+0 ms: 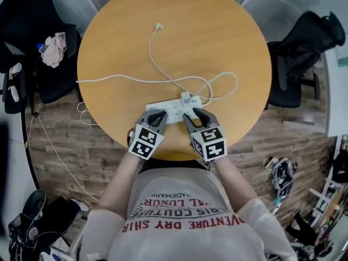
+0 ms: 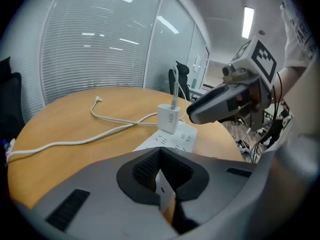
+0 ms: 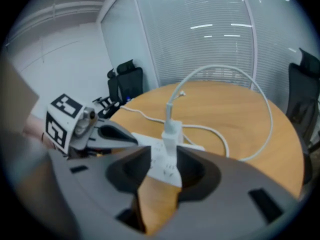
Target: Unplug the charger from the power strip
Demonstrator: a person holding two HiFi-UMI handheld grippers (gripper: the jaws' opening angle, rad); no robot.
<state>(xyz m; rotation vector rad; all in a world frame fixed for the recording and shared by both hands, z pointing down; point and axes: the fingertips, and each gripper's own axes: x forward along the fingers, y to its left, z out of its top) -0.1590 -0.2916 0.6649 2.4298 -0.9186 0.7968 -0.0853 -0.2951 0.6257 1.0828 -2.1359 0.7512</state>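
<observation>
A white power strip (image 1: 169,113) lies near the front edge of the round wooden table (image 1: 228,31). A white charger (image 1: 186,98) stands plugged into it, and its white cable (image 1: 154,64) loops across the tabletop. My left gripper (image 1: 156,115) hovers over the strip's left part, its tips together with nothing between them. My right gripper (image 1: 194,115) is open, just short of the charger. In the right gripper view the charger (image 3: 171,133) stands upright beyond the spread jaws, apart from both pads. In the left gripper view the charger (image 2: 168,117) and strip (image 2: 176,140) lie ahead.
The strip's own cord (image 1: 103,80) runs off the table's left edge. Black office chairs stand at the left (image 1: 32,26), with a pink cloth (image 1: 54,49) on it, and at the right (image 1: 302,48). Shoes and cables lie on the wood floor.
</observation>
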